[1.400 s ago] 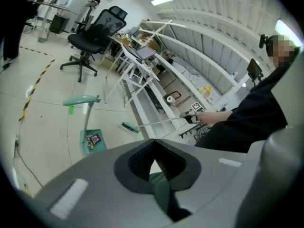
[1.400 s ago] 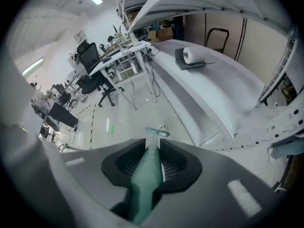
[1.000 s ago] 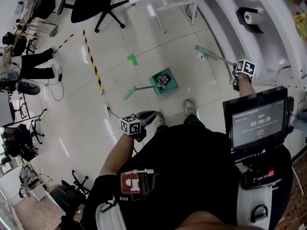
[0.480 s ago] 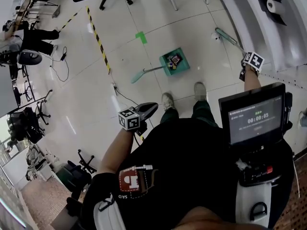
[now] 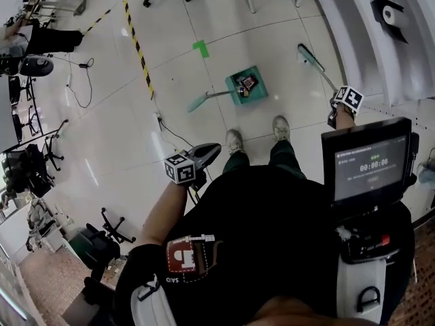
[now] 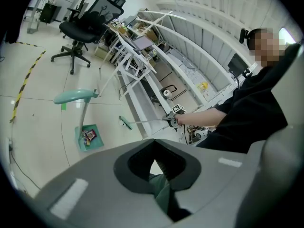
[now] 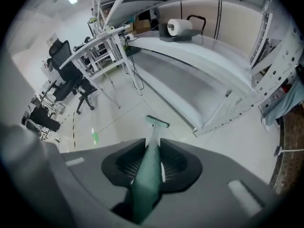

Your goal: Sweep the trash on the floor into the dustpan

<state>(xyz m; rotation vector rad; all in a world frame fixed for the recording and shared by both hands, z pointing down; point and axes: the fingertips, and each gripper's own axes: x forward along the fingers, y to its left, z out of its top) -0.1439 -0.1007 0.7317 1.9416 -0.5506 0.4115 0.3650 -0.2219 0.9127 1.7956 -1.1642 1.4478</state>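
Trash sits in dustpan. Your R gripper clamps broom; L gripper closed, empty. Next: prob. park broom.

The screen at the person's chest showed a timer reading 00:00:06; smaller lines there were illegible.

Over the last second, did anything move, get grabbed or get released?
Almost nothing. The head camera swung, so the floor slid in the picture, and the timer ticked from 00:00:05 to 00:00:06. Unchanged: right gripper shut on the broom; left gripper shut and empty; dustpan on the floor with the trash in it.
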